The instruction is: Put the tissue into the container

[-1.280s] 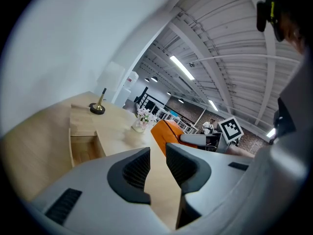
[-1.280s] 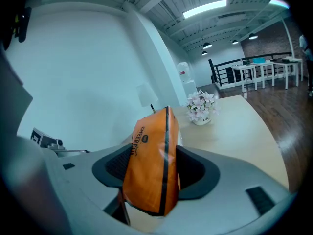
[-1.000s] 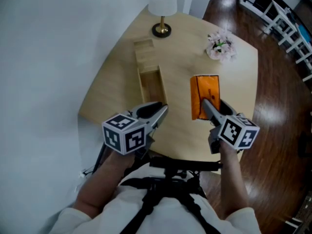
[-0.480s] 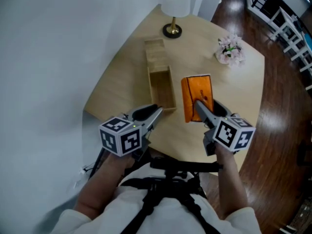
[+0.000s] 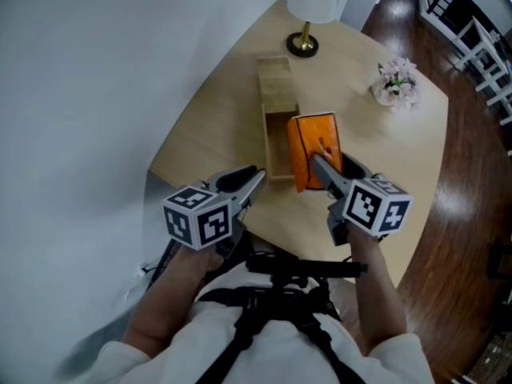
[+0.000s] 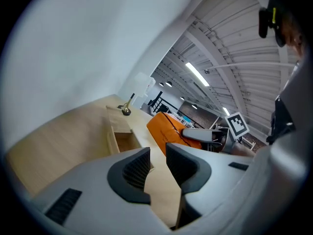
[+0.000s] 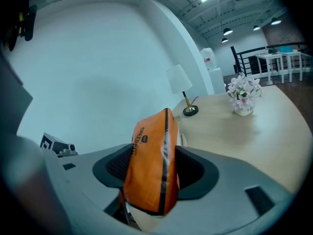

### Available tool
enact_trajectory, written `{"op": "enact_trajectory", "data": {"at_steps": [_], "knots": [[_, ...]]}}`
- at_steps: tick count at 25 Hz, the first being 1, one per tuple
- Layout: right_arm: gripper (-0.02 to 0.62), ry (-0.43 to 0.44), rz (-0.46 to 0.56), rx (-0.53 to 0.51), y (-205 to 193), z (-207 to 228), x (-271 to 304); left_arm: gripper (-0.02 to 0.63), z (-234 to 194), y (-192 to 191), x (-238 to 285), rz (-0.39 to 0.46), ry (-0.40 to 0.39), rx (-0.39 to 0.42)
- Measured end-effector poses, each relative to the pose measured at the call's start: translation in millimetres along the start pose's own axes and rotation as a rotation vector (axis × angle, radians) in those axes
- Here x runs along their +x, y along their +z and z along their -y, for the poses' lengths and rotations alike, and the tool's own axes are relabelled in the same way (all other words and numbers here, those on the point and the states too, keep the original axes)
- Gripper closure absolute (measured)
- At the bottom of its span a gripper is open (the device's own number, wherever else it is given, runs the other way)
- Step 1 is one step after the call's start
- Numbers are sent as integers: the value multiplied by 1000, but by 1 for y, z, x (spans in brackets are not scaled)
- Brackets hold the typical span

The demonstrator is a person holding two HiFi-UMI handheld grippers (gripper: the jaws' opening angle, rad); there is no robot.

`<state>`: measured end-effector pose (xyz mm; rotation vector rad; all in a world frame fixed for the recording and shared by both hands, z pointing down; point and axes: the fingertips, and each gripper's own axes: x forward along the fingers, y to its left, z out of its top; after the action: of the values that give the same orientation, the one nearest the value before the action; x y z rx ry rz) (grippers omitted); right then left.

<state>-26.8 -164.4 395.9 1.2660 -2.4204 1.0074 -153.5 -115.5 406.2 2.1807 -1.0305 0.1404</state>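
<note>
The orange tissue pack [image 5: 314, 146] is held up on its long edge, with my right gripper [image 5: 324, 163] shut on its near end. It hangs right beside the open wooden container [image 5: 267, 146], against its right wall. In the right gripper view the pack [image 7: 155, 146] stands between both pads and hides what lies beyond. My left gripper [image 5: 251, 179] hovers over the table's near edge, left of the container, jaws a narrow gap apart with nothing between them. From the left gripper view [image 6: 157, 163] I see the container [image 6: 119, 131] and the pack [image 6: 168, 129].
A lamp base [image 5: 303, 44] stands at the far end of the round wooden table [image 5: 208, 134]. A small pot of pink flowers [image 5: 398, 83] sits at the far right. The container's far part [image 5: 275, 85] is closed with a wooden lid. Dark floor lies to the right.
My right gripper has carried the tissue pack left, from flat on the table to tilted on edge against the container. The left gripper has barely moved.
</note>
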Motion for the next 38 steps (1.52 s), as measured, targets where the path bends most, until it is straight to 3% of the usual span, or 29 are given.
{"op": "enact_trajectory", "data": {"at_steps": [17,38], "knots": [[337,-97,-83,38,-21,12,72,505,-46,2,10,-74,-33,-1],[342,-201,-182,28,-53,47,142,505,-71,-6,30,-131,-65,-36]]}}
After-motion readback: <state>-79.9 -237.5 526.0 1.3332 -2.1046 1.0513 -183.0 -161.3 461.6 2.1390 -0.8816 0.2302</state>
